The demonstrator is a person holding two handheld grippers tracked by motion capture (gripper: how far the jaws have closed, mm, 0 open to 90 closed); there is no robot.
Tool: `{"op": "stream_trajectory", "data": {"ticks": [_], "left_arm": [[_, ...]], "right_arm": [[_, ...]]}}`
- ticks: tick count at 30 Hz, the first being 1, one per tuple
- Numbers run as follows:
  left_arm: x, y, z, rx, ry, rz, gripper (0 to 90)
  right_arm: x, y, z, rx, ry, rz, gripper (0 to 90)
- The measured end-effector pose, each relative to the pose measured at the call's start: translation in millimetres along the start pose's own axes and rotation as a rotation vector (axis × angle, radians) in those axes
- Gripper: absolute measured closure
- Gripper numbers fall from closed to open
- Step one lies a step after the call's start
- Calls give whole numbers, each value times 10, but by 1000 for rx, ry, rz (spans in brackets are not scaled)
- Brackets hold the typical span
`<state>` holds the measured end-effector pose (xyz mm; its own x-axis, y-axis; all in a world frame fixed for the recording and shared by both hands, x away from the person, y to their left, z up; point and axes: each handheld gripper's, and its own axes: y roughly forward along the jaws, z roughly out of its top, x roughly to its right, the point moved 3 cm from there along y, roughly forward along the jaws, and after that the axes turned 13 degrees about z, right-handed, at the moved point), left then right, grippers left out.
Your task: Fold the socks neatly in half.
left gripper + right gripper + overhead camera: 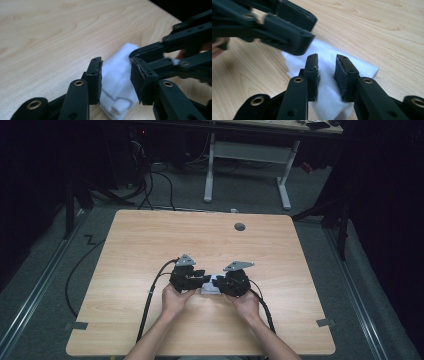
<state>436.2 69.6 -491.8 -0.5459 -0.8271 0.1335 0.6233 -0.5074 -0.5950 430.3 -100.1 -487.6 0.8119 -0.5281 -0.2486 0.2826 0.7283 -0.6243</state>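
Folded white cloth (210,285) flat on the wooden bench (150,245), lower centre of the high view. Left tool (115,80) and right tool (326,76) both parted over it, not pinching.

The high view is dim: only the tabletop (150,250) is lit, evenly from above, while the floor and room around it sink into near black. Shadows under the hands are faint. Both gripper views are brighter and warmer. There the cloth (362,66) nearly bleaches white, the near tongs look soft, and the other gripper's arms are blurred.
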Motion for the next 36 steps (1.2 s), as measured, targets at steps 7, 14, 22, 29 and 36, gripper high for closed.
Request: {"op": "stream_trajectory", "data": {"ticks": [7, 14, 22, 29, 36], "left_arm": [[79, 83, -73, -54, 86, 53, 657], [120, 99, -80, -50, 114, 66, 664], [119, 89, -79, -51, 119, 72, 662], [135, 86, -83, -49, 133, 84, 662], [118, 69, -127, -48, 120, 77, 653]], "right_arm": [[4, -23, -90, 9, -9, 5, 619], [-32, -101, -295, -12, -58, -19, 575], [-90, -362, -229, 88, -49, -3, 585], [34, -222, -4, 99, 29, -27, 599], [-26, -75, -214, 12, -24, -32, 544]]}}
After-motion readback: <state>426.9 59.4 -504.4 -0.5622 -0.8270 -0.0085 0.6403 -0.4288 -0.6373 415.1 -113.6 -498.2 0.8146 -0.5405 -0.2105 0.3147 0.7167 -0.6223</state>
